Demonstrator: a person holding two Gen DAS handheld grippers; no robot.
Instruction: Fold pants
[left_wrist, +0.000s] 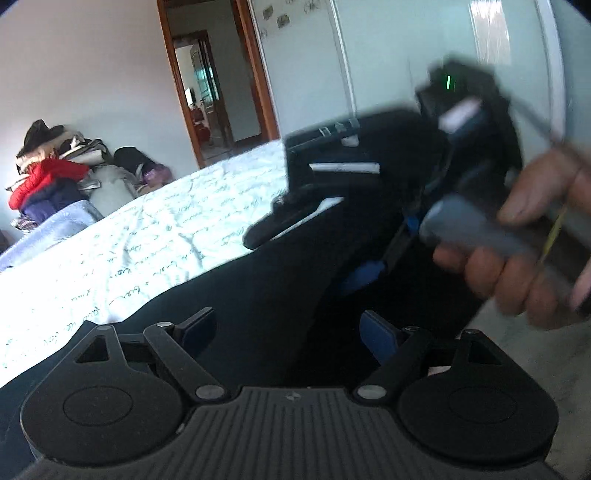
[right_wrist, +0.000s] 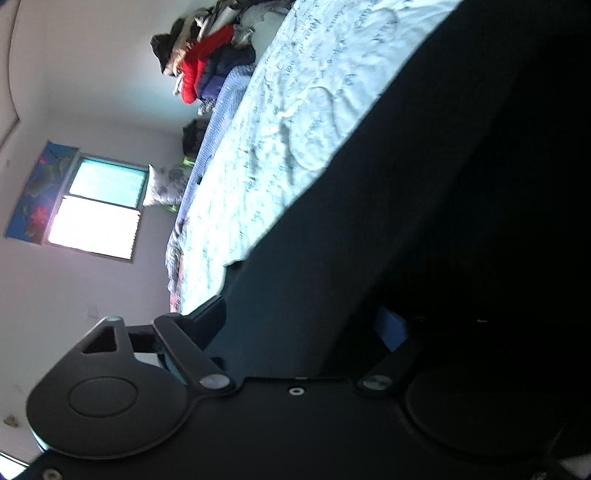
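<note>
**Both jaws apart over the dark pants on the bed**

Left wrist view: the jaws of the left gripper (left_wrist: 288, 332) stand wide apart, with nothing clamped. The pants (left_wrist: 258, 288) lie right under and ahead of them, a dark sheet of cloth that runs from the near edge up and to the right across the bed (left_wrist: 147, 229). Its edge against the pale quilt slants the same way, so the long axis seems to run away from this gripper toward the other one. The right gripper (left_wrist: 306, 192) hovers further along that cloth, blurred, held in a hand (left_wrist: 524, 266); its jaws look parted, and I see no cloth pinched between them. I count one pair of pants, two grippers, one hand in sight, and one clothes heap (left_wrist: 55, 166) at the far side of the bed.

Right wrist view: the frame is rolled on its side. The right gripper (right_wrist: 299, 321) shows its jaws apart, and the pants (right_wrist: 369, 240) fill the space between and beyond them. Whether the pads touch the cloth is too dark to tell, but nothing looks gripped. The bed (right_wrist: 295, 110) stretches off to the left of the cloth edge. One window (right_wrist: 99, 214) and the same heap (right_wrist: 207, 55) show here.

By my reckoning, both hands are about equally near the cloth, each at its own end.
</note>
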